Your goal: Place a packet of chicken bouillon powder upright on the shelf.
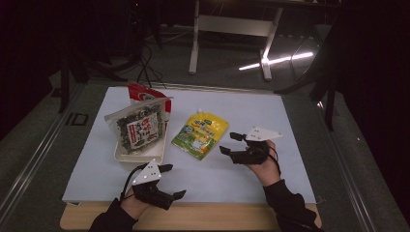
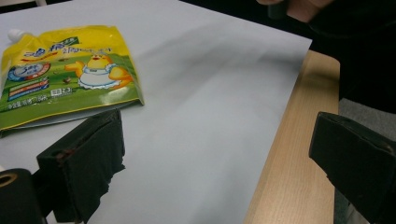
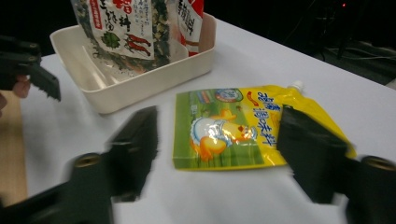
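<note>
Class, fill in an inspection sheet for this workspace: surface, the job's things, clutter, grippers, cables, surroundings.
Surface: white sheet over a wooden table.
Job's things: yellow pouch lying flat; white tray holding a seaweed packet and a red packet, both upright.
Clutter: nothing seen.
Grippers: left gripper open near the table edge; right gripper open beside the pouch, not touching it.
Cables: dark cables on the floor behind.
Surroundings: dim room, white table frame behind.
</note>
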